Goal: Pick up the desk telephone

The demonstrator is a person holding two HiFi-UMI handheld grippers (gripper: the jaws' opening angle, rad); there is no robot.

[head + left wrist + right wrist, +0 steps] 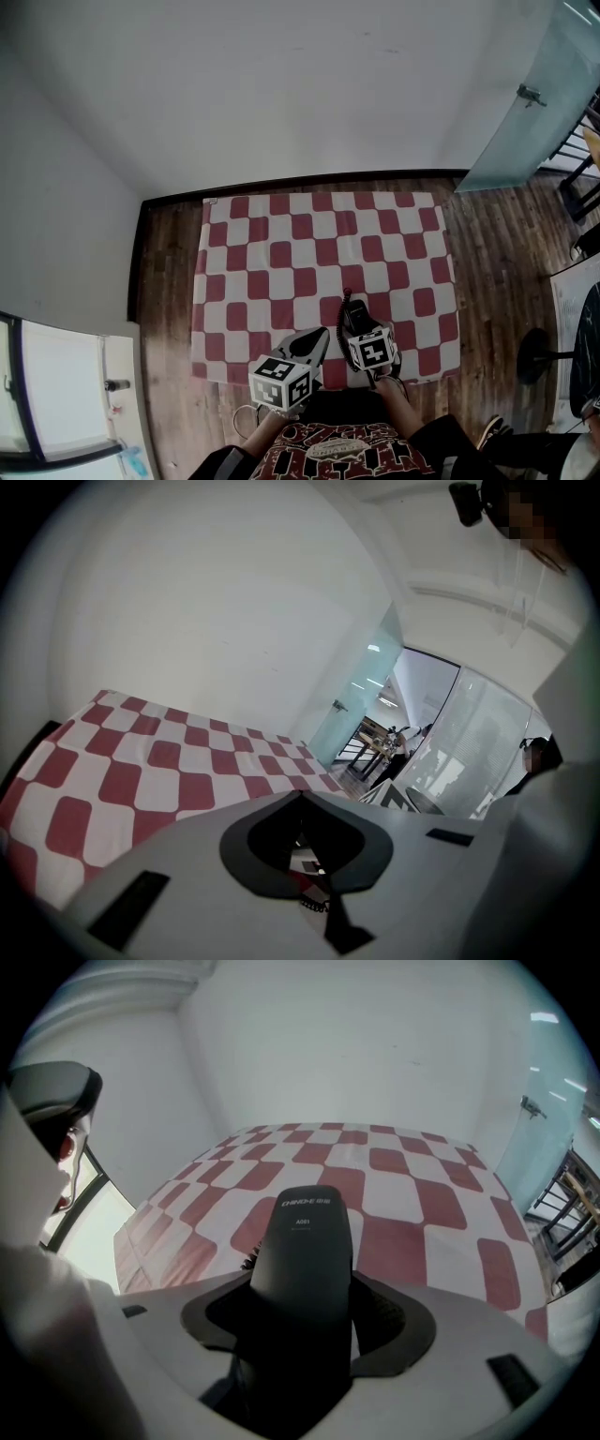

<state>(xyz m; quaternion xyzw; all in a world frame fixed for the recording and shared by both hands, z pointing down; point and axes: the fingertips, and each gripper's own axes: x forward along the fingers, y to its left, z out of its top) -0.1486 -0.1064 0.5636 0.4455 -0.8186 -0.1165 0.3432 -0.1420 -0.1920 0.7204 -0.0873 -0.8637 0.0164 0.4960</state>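
The telephone handset (305, 1232) could be dropped if raised now, since the right gripper (305, 1326) is spread wide around it without pressing, and the left gripper (300, 799) is closed empty.

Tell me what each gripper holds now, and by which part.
Nothing is held. The handset stands ungripped inside the open right gripper; the left gripper is empty.

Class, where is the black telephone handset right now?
In the head view the handset sits at the checked cloth's near edge, slightly right of centre, between the right gripper's jaws.
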